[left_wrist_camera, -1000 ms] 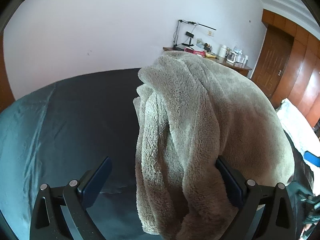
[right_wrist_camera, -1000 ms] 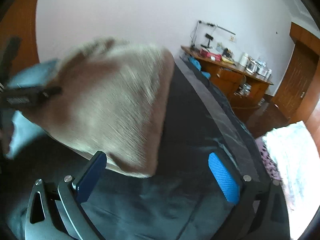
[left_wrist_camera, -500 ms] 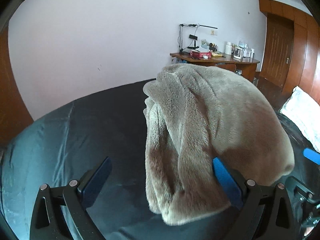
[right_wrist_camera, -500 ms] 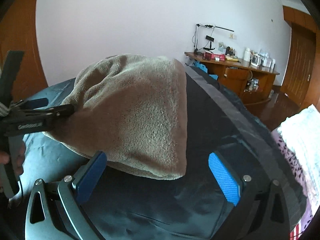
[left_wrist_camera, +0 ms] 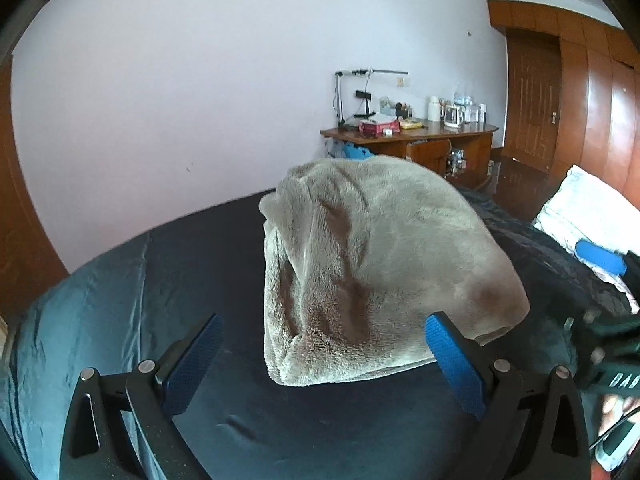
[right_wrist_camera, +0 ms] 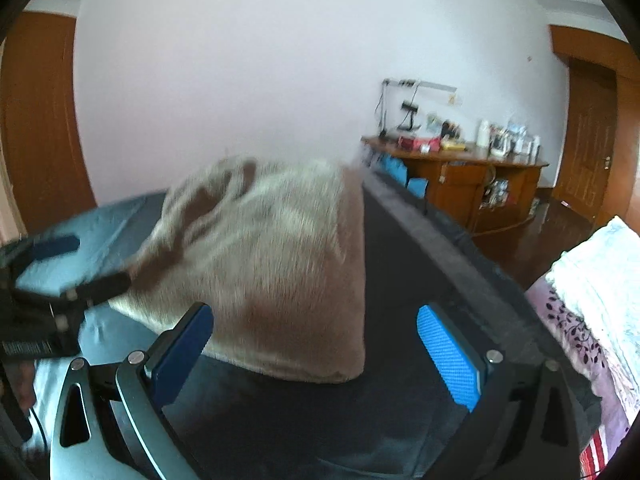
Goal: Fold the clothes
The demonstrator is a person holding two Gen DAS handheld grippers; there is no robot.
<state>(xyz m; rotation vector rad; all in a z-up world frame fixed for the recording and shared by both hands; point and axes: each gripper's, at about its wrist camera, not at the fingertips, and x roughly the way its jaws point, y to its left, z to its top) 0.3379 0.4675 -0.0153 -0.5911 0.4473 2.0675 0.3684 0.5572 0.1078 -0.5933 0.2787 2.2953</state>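
With both tongs, left (left_wrist_camera: 320, 364) and right (right_wrist_camera: 316, 354), spread and empty beside the folded fleece garment (left_wrist_camera: 380, 264) on the dark bed (left_wrist_camera: 192, 256) (folding apparently finished), next likely comes squaring its edges.

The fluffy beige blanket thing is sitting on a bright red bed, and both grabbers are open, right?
Not quite: the bed cover is dark blue, not red, as the left wrist view shows. The fluffy beige garment does sit on it, and both the left gripper and the right gripper are open.
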